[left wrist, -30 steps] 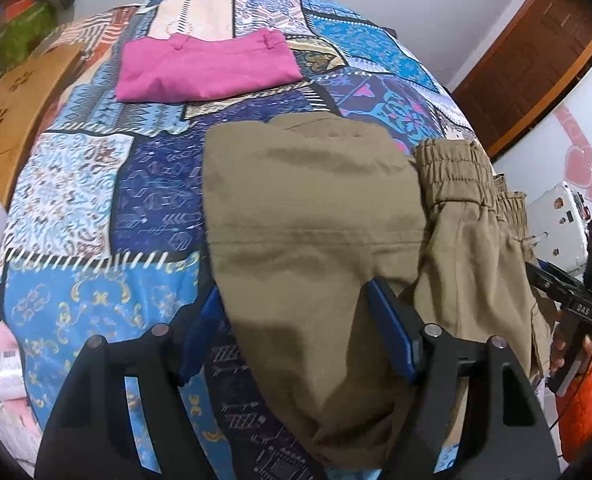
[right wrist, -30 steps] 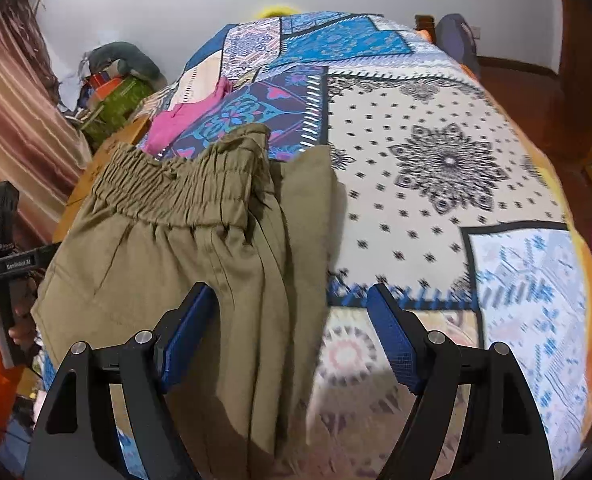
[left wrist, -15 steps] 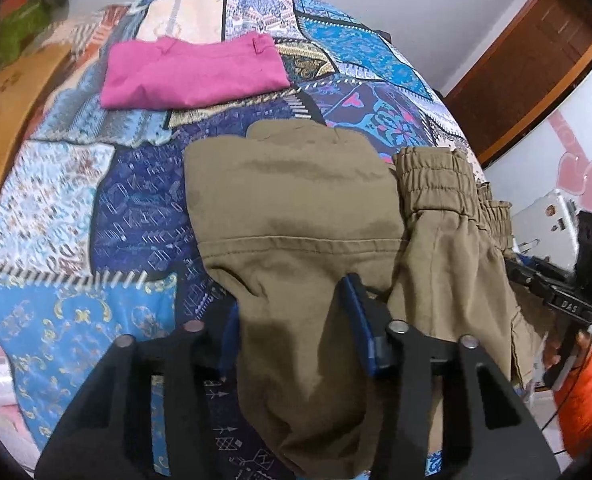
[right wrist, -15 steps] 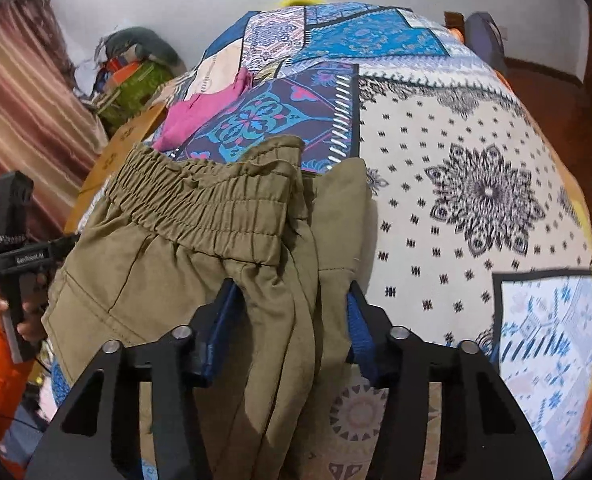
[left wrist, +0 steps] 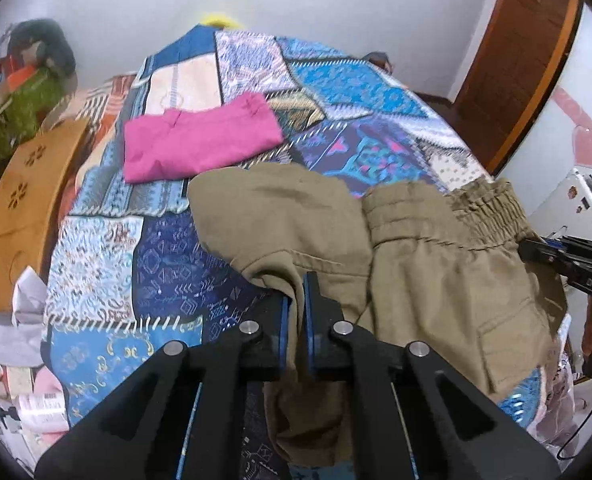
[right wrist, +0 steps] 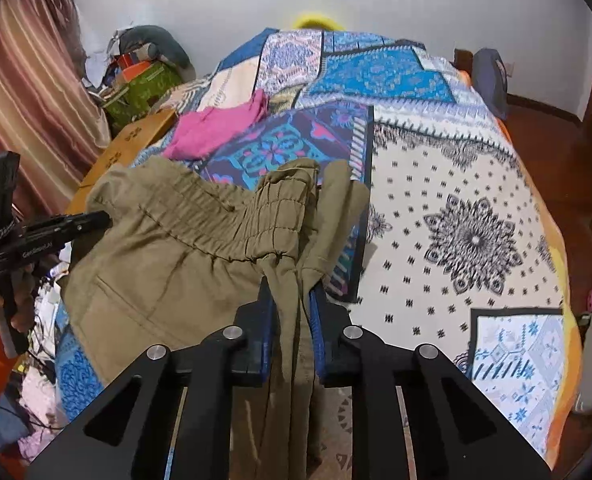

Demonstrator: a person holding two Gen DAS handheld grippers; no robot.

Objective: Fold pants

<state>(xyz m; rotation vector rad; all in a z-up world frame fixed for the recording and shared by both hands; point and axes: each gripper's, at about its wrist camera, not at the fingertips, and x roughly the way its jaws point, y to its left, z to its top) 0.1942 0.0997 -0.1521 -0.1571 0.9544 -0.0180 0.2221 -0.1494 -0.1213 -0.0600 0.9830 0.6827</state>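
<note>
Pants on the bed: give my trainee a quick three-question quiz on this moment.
1. True or false: the left gripper is shut on the pants.
2. What does the right gripper pinch? A) pink garment B) pants C) bedspread
3. Which colour is the folded garment lying beyond the pants on the bedspread?

Key: 1 true; 2 B; 3 pink.

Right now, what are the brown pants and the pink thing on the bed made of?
The pants look like matte woven cotton, maybe twill: they crease softly, show stitched seams and a gathered waistband. The pink garment looks like soft knit cloth with no shine and limp folds, though its weave is too small to tell.
</note>
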